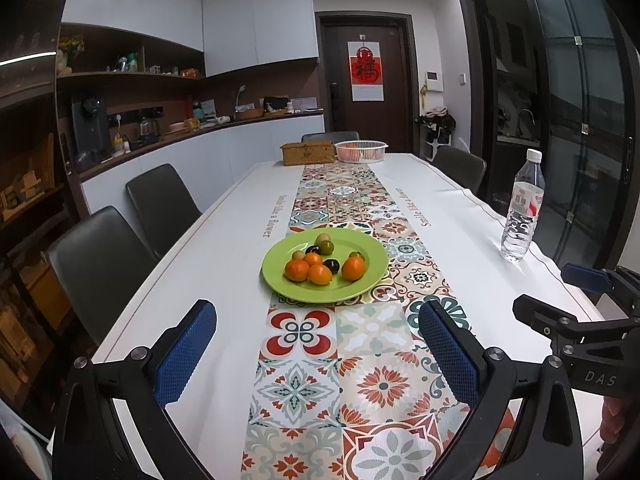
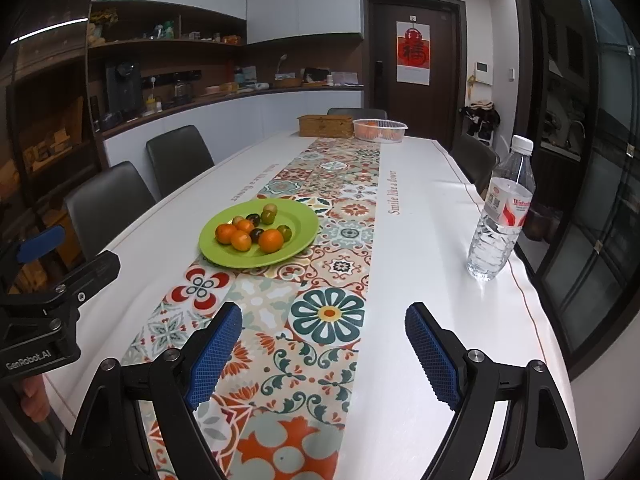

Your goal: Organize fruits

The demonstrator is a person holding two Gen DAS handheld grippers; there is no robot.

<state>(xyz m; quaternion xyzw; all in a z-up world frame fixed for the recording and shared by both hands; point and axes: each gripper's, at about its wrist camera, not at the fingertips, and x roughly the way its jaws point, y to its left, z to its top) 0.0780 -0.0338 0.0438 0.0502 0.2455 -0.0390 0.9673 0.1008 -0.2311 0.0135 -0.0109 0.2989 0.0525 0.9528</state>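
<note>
The fruits [image 1: 320, 266] are lying on the green plate [image 1: 370, 284], ahead of both my tongs on the patterned runner [image 1: 360, 360]. I am holding my left gripper [image 1: 316, 354] tilted down, jaws spread, pinching nothing. My right gripper [image 2: 323, 354] is hanging beside it, likewise spread and empty, the water bottle [image 2: 500, 216] standing ahead to its right.

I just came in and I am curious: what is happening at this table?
A person holds two grippers over the table, both open and empty. The left gripper and right gripper point toward a green plate of small fruits. Nothing is picked up yet. A white basket stands at the far end.
</note>
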